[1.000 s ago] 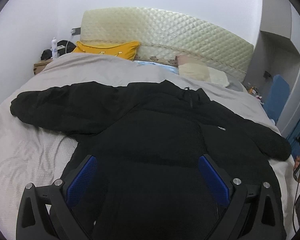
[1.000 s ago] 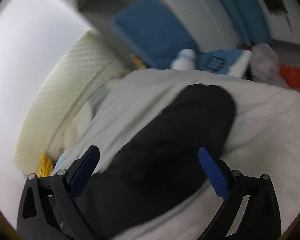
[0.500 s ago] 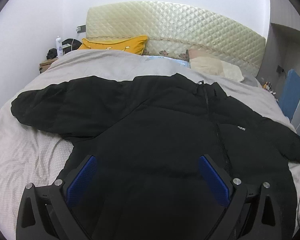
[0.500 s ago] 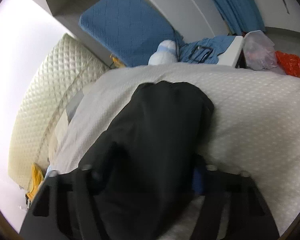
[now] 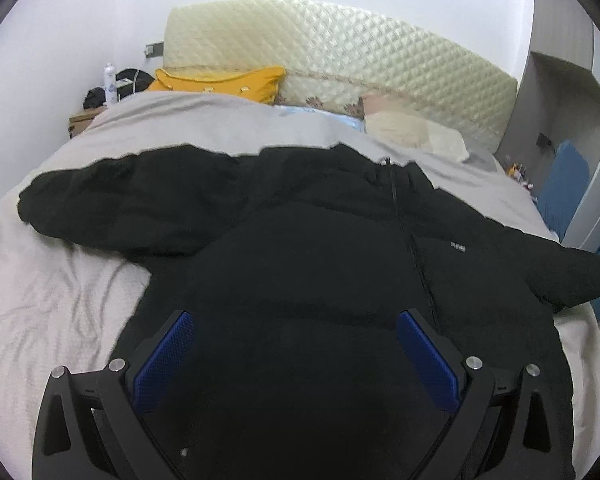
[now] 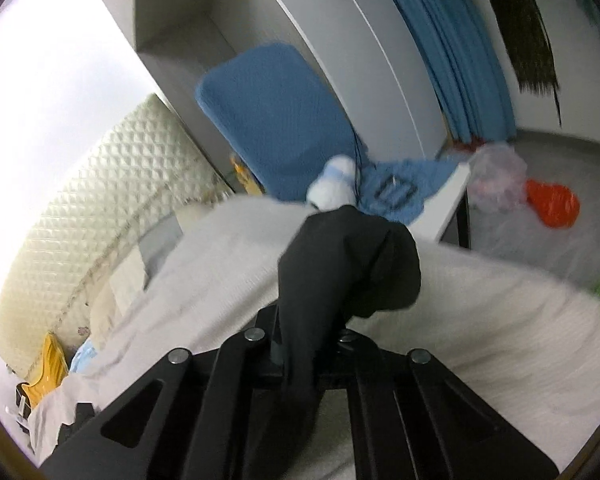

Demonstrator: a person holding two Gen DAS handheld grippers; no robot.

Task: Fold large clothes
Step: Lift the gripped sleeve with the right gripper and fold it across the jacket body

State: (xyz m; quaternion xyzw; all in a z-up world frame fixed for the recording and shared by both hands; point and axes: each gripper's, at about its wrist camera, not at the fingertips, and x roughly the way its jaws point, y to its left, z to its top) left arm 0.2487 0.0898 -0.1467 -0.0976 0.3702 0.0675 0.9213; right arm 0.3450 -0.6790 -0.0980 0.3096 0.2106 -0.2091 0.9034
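Lying spread front-up across the grey bedspread (image 5: 52,304), the black puffer jacket (image 5: 308,248) has its zipper running up to the collar and both sleeves stretched outward toward the bed's sides. Left gripper (image 5: 296,344) is over the jacket's lower body, jaws wide apart, blue pads (image 5: 166,354) showing, nothing between them; contact with the fabric cannot be told. Right gripper (image 6: 306,344) has its jaws drawn close together, pinching the jacket's right sleeve (image 6: 348,264), whose cuff end bunches up ahead of the fingers above the bedspread. Quilted cream headboard (image 5: 340,64) and a yellow pillow (image 5: 224,82) at the bed's head. Blue padded board (image 6: 276,120) leans against the wardrobe beyond the sleeve. View from the right wrist slightly blurred.
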